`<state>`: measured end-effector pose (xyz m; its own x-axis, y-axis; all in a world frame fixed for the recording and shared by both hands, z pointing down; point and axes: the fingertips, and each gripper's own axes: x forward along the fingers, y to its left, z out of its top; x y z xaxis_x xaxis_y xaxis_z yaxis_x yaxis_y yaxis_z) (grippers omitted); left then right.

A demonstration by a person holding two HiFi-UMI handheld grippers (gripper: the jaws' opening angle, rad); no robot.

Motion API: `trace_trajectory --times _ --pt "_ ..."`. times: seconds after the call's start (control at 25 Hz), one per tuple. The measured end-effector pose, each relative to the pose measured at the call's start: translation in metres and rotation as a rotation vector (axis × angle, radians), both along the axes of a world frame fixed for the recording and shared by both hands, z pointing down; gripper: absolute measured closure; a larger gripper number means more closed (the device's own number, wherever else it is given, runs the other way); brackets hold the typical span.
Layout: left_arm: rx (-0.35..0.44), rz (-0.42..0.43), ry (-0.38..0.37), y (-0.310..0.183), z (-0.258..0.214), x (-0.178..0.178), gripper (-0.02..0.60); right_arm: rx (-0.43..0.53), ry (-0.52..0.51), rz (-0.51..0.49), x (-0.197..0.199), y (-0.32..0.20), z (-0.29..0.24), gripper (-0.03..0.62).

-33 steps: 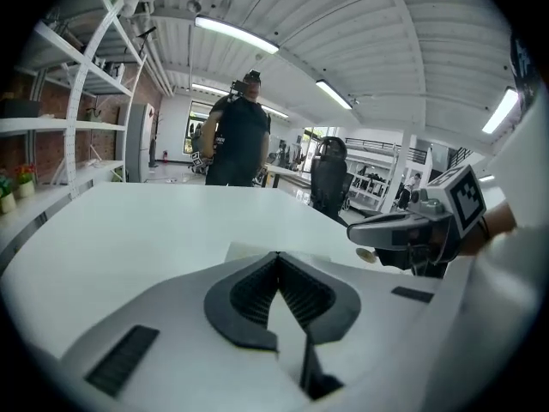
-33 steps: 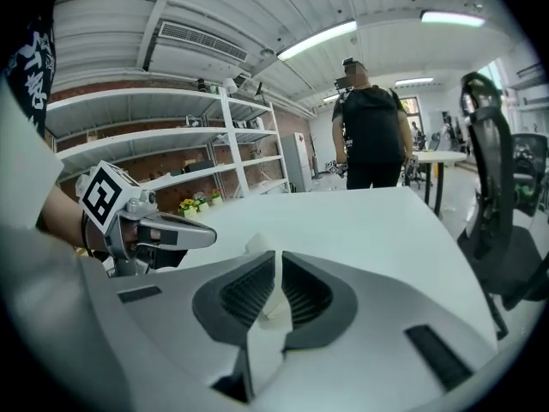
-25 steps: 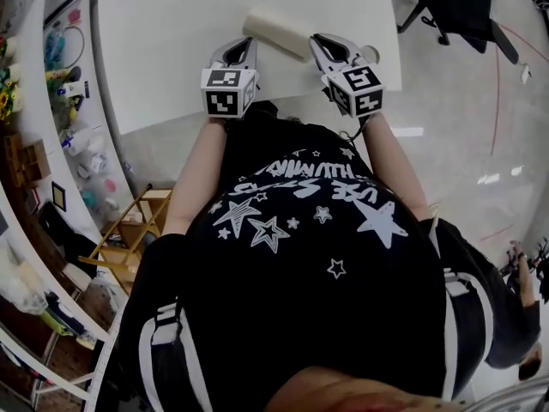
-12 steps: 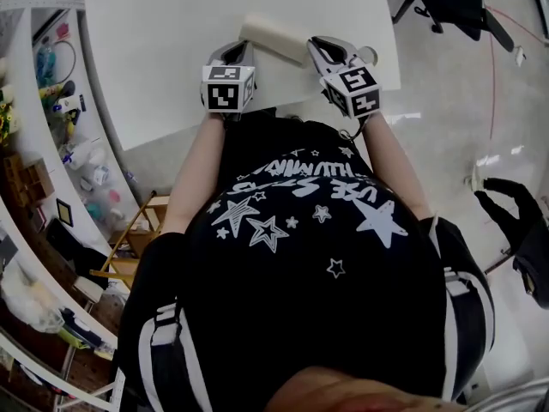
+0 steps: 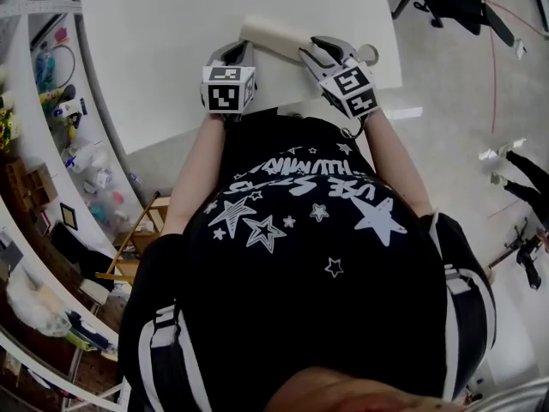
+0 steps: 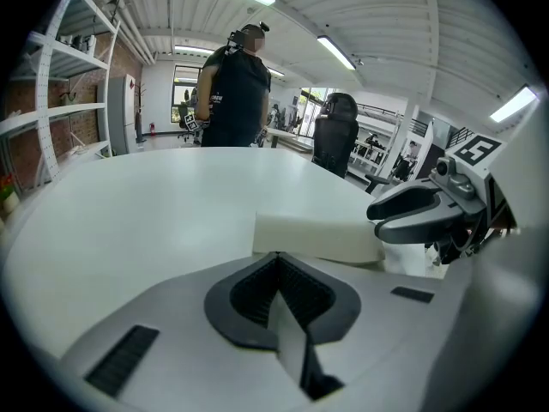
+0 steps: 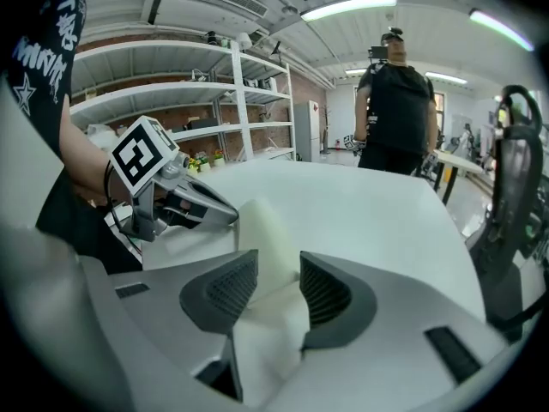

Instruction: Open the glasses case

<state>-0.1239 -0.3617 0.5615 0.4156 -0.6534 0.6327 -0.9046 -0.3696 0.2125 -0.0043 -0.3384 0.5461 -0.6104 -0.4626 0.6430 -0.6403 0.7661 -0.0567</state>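
Note:
A white oblong glasses case [image 5: 273, 37] lies on the white table [image 5: 171, 41], near its front edge. My left gripper [image 5: 236, 48] is shut with nothing in it, and its tips rest by the case's [image 6: 317, 237] near side at its left end. My right gripper [image 5: 310, 51] is at the case's right end. Its jaws are opening, and the case [image 7: 266, 230] runs up between them in the right gripper view. I cannot make out whether the pads press on it. Each gripper view shows the other gripper: the right one [image 6: 416, 217] and the left one [image 7: 202, 209].
A person in black [image 6: 236, 84] stands beyond the table's far side. Shelving [image 5: 51, 101] runs along the left, and a wooden stool [image 5: 137, 230] stands below it. A black office chair [image 7: 515, 187] is close on the right. The table's front edge is just under both hands.
The right gripper has swung left onto the case's end and its jaws have parted. The left gripper sank slightly, then stayed still.

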Motion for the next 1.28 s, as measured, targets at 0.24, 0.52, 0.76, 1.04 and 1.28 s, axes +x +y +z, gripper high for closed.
trace_trajectory --times 0.24,0.52,0.76,1.04,1.28 --pt "-0.004 0.006 0.003 0.001 0.001 0.001 0.569 0.050 0.081 -0.118 -0.013 0.008 0.009 0.336" --pt "-0.011 0.013 0.005 0.001 0.002 0.001 0.569 0.153 0.234 -0.209 -0.015 0.008 0.020 0.324" --pt "-0.011 0.015 0.003 -0.001 0.002 0.003 0.569 0.197 0.299 -0.227 -0.013 0.008 0.024 0.324" --pt "-0.003 0.014 -0.007 0.000 0.002 0.003 0.569 0.136 0.310 -0.223 -0.011 0.005 0.026 0.315" --pt "-0.001 0.013 -0.011 -0.002 0.003 0.004 0.569 0.082 0.290 -0.234 -0.010 0.003 0.026 0.316"
